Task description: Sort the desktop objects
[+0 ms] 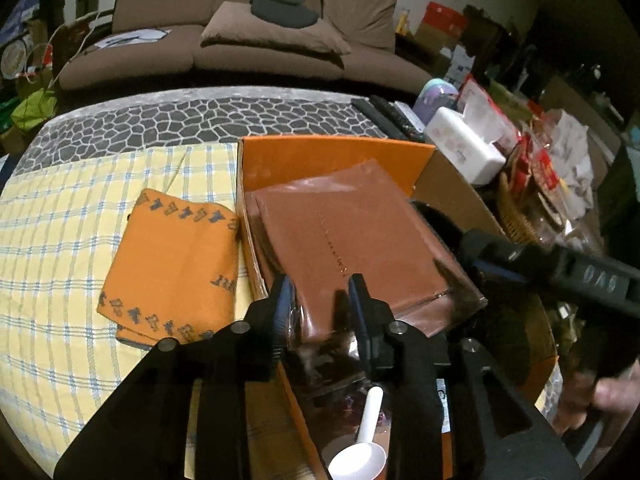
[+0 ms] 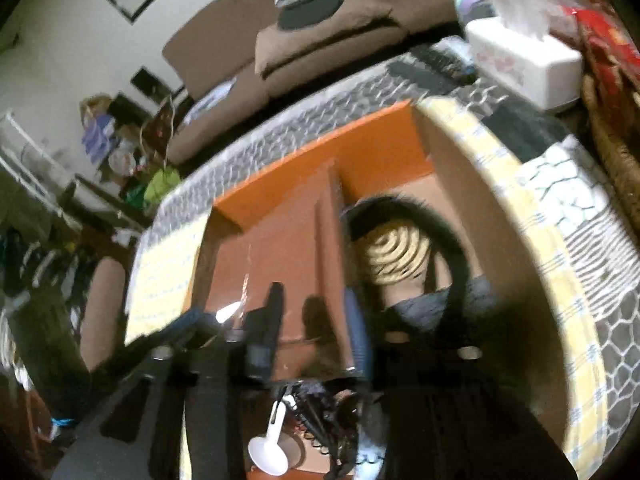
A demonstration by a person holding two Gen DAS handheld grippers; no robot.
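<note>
Orange box (image 1: 304,156) open-topped on the table, on yellow checked cloth (image 1: 60,240). Brown wrapped package (image 1: 360,240) lying tilted inside, near end over the box's near part, far end short of the back wall.

Left gripper (image 1: 320,300): fingers apart, straddling the package's near corner; pads not seen pressing on it. Left finger close against the box's left wall, little room on that side.

Right gripper (image 2: 316,320): fingers apart over the package's right edge; view blurred, contact not discernible. Right of that edge, black headphones (image 2: 404,216) with a pale ribbed ear pad in the box's right half, filling most of that space.

White plastic spoon (image 1: 362,432) in the near end of the box, below both grippers, among dark tangled items.

Folded orange cloth (image 1: 176,264) outside, just beside the left wall. Open checked cloth farther left, free for movement. Right side crowded: white tissue box (image 1: 464,148), remotes (image 1: 388,116), basket (image 1: 520,224) near the box edge.
</note>
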